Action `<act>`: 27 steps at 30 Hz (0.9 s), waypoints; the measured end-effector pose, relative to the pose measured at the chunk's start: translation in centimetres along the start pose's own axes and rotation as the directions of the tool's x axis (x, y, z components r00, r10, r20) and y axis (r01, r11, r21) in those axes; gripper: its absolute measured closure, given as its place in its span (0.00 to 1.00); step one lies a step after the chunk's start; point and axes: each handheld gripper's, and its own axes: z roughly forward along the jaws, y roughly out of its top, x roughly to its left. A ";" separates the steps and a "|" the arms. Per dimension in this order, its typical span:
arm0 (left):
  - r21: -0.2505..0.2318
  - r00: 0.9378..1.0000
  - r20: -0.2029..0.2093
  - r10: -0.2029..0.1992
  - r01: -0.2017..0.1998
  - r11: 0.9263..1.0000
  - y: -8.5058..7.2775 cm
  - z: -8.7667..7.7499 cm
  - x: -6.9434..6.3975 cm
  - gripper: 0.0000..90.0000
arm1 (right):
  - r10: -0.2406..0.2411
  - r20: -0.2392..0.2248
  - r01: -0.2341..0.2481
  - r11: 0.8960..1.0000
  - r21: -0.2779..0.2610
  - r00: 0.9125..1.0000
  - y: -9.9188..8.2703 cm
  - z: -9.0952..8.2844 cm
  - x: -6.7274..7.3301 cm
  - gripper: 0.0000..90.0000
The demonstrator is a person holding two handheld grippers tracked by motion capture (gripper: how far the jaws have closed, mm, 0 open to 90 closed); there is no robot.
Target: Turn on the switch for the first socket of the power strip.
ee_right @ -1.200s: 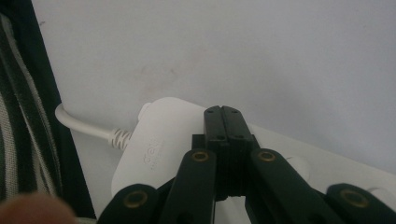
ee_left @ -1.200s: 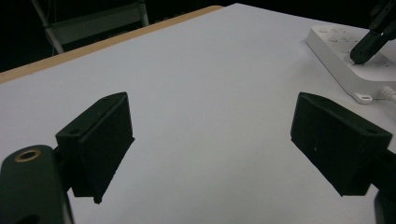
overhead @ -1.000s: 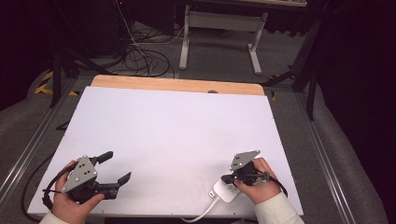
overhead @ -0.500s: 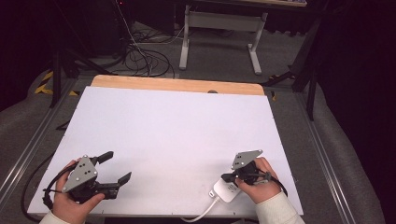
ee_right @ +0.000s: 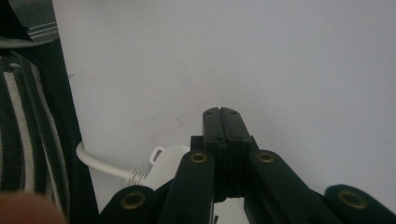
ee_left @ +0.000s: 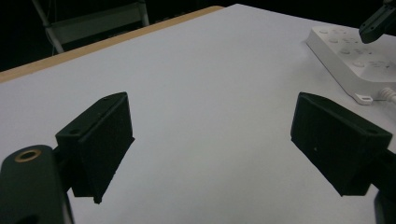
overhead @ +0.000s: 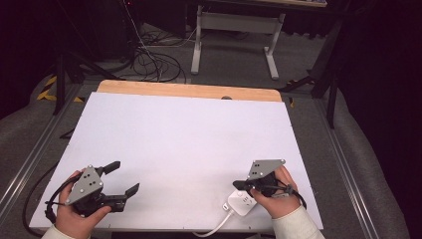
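Observation:
A white power strip (overhead: 243, 203) lies near the table's front edge on the right, and its white cable (overhead: 214, 229) runs off the front. My right gripper (overhead: 238, 185) hovers over the strip's far end with its jaws shut and nothing between them. In the right gripper view the shut tips (ee_right: 220, 115) point at bare table, with the strip's end (ee_right: 164, 164) and cable (ee_right: 105, 169) just below; I cannot tell if they touch. My left gripper (overhead: 125, 176) rests at the front left, open and holding nothing. Its view (ee_left: 212, 116) shows the strip (ee_left: 350, 60) far right.
The white table top (overhead: 184, 134) has a wooden strip (overhead: 189, 91) along its far edge. Metal rails run along both sides. Beyond the table stand a white desk frame (overhead: 234, 22) and loose floor cables (overhead: 149, 59). A striped sleeve (ee_right: 23, 140) sits at the right gripper view's left.
My right hand has drifted very slightly to the right above the power strip. The left hand and the strip have not moved.

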 end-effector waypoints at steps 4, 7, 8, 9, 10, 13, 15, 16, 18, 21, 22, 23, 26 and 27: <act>0.002 1.000 -0.001 -0.001 0.001 1.000 0.0 0.0 0.0 0.15 | -0.005 0.005 0.005 1.000 -0.017 1.000 0.3 -0.2 0.0 1.00; -0.001 1.000 -0.001 -0.001 0.001 1.000 0.0 0.0 0.0 0.15 | 0.000 0.008 0.000 1.000 -0.025 1.000 0.4 -0.2 0.0 1.00; 0.000 1.000 -0.003 0.004 -0.004 1.000 0.0 0.0 0.0 0.15 | 0.003 0.011 -0.003 1.000 -0.030 1.000 0.4 -0.2 0.0 1.00; -0.001 1.000 -0.002 0.000 0.000 1.000 0.0 0.0 0.0 0.15 | 0.006 0.017 -0.005 0.999 -0.043 1.000 0.6 -0.4 0.1 1.00; -0.001 1.000 -0.002 0.000 0.000 1.000 0.0 0.0 0.0 0.15 | 0.006 0.017 -0.005 0.999 -0.043 1.000 0.6 -0.4 0.1 1.00; -0.002 1.000 -0.002 -0.001 0.001 1.000 0.0 0.0 0.0 0.15 | 0.006 0.020 -0.004 0.996 -0.089 1.000 0.9 -0.8 0.2 1.00; 0.000 1.000 -0.004 0.006 -0.006 1.000 0.1 -0.1 0.0 0.15 | 0.005 0.030 -0.002 0.995 -0.102 1.000 1.2 -0.8 0.2 0.86; -0.002 1.000 -0.005 0.010 -0.010 1.000 0.1 -0.1 0.1 0.15 | 0.002 0.041 0.003 0.993 -0.117 0.999 1.3 -0.8 0.3 0.77; -0.003 1.000 -0.001 0.006 -0.006 1.000 0.1 -0.1 0.0 0.15 | 0.020 0.062 -0.010 0.987 -0.163 0.998 1.5 -0.7 0.4 0.61; -0.001 1.000 -0.001 0.010 -0.010 1.000 0.1 0.0 0.0 0.15 | 0.046 0.064 -0.032 0.978 -0.208 0.997 1.6 -0.6 0.5 0.53; 0.001 1.000 0.001 0.008 -0.008 1.000 0.1 0.0 0.0 0.15 | 0.058 0.068 -0.040 0.970 -0.238 0.996 1.7 -0.7 0.5 0.47; 0.001 1.000 0.000 0.009 -0.009 1.000 0.1 0.0 0.0 0.15 | 0.067 0.071 -0.047 0.966 -0.253 0.995 1.7 -0.7 0.5 0.44; -0.005 1.000 0.001 0.009 -0.009 1.000 0.2 -0.1 0.0 0.15 | 0.099 0.074 -0.074 0.957 -0.280 0.992 1.8 -1.0 0.5 0.39; -0.005 1.000 0.001 0.009 -0.009 1.000 0.2 -0.1 0.0 0.15 | 0.133 0.069 -0.110 0.957 -0.267 0.989 1.8 -1.1 0.5 0.36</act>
